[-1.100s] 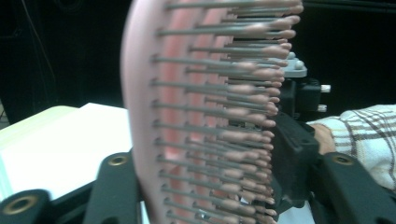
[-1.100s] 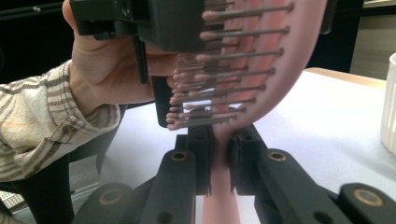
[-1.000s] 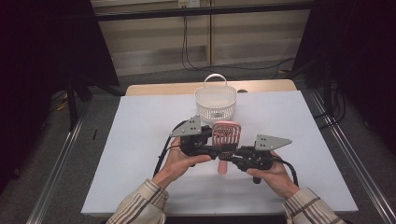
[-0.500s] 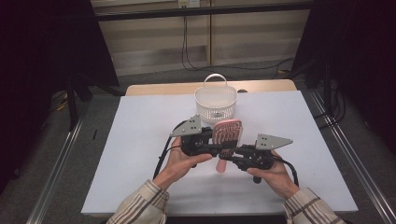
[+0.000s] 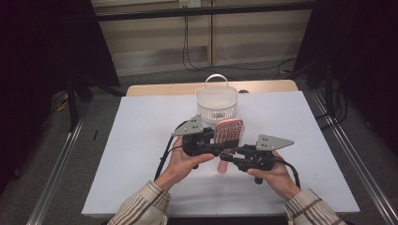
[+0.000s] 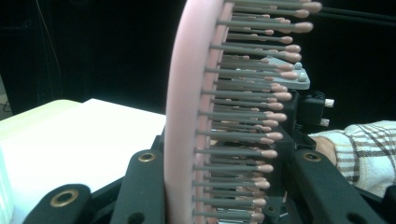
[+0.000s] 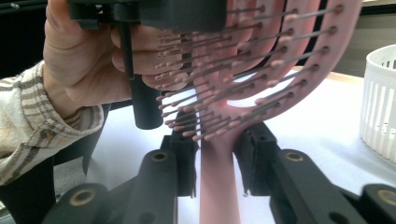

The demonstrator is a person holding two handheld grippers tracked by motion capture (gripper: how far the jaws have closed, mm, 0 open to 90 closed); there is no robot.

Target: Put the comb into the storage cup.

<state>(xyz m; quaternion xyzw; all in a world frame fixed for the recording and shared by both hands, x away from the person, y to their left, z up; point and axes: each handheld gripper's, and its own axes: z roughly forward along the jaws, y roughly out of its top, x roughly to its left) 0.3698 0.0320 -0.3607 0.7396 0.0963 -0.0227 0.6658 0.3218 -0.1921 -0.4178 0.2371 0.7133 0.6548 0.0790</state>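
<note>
The pink hairbrush (image 5: 229, 132) hangs above the middle of the bench (image 5: 141, 140): light, stiff plastic, with springy bristles. The left hand-held gripper (image 5: 212, 142) clamps its head. The right hand-held gripper (image 5: 233, 155) has just been opening, the smooth handle, the better hold, loose between its jaws. A white basket (image 5: 216, 104) stands toward the far edge, nothing between.

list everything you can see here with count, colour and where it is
brush: 1, pink, above the table's middle, between both grippers
basket: 1, white, with handle, far middle of the table, behind the brush
table: 1, white top
left gripper: 1, black, jaws around the brush head
right gripper: 1, black, jaws beside the brush handle, a gap showing, just been opening
hands: 2, near edge, checked sleeves
</note>
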